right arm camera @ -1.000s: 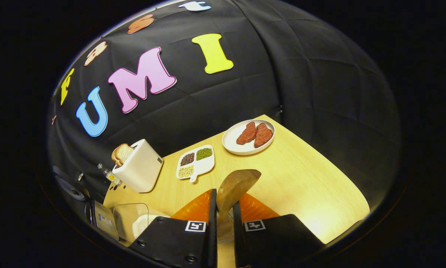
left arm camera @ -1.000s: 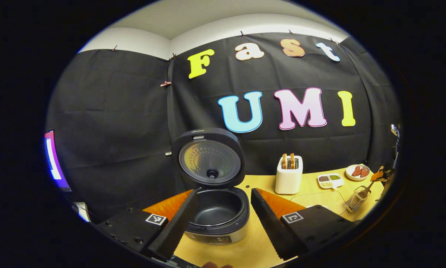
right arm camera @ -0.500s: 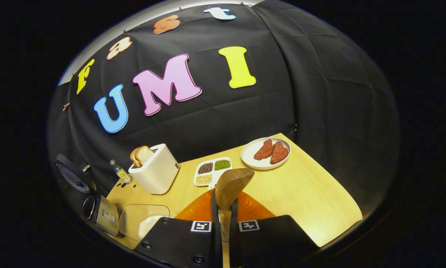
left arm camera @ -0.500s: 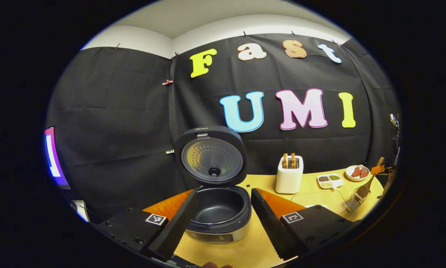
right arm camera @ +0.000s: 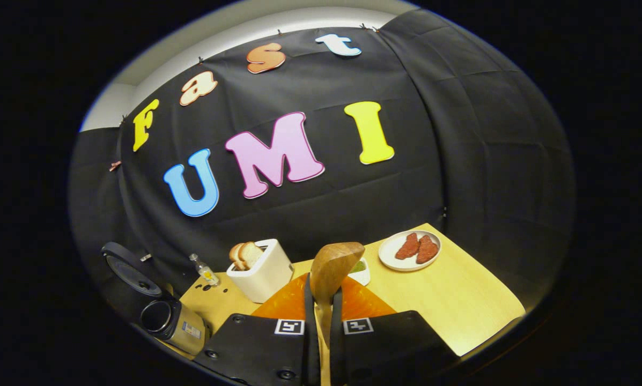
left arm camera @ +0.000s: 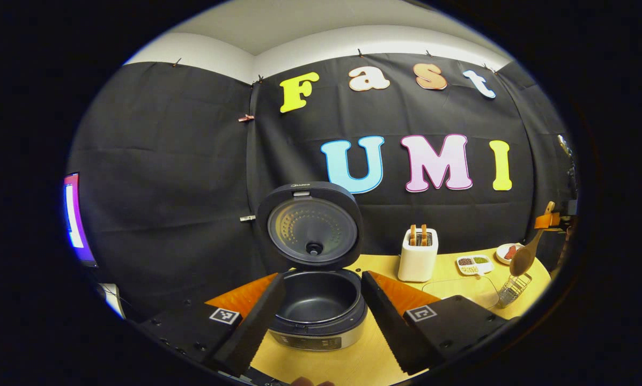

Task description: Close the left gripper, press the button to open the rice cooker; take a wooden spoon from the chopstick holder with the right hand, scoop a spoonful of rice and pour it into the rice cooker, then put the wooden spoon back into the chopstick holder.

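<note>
A dark round rice cooker (left arm camera: 318, 308) with a silver front band stands open on the pale wooden table (left arm camera: 353, 364), its lid (left arm camera: 310, 225) tipped upright behind the empty black inner pot. The left gripper (left arm camera: 321, 311) hangs just in front of the cooker with its two black fingers spread wide, holding nothing, one finger on each side of the pot.

The right gripper (right arm camera: 321, 321) has both fingers pressed together on the handle of a brown wooden spoon (right arm camera: 333, 271); the spoon's oval bowl rises above the fingertips. In the left gripper view the same spoon (left arm camera: 524, 257) hangs in the air well to the right of the cooker, its bowl above a wire-mesh chopstick holder (left arm camera: 512, 290) and clear of it.

Right of the cooker stand a white toaster (left arm camera: 418, 254) with bread slices in its slots, a white divided dish (left arm camera: 473, 262) of dark and green grains, and a white round plate (right arm camera: 409, 251) with two reddish pieces of meat. A small clear bottle (right arm camera: 204, 272) stands between the cooker and the toaster in the right gripper view.
</note>
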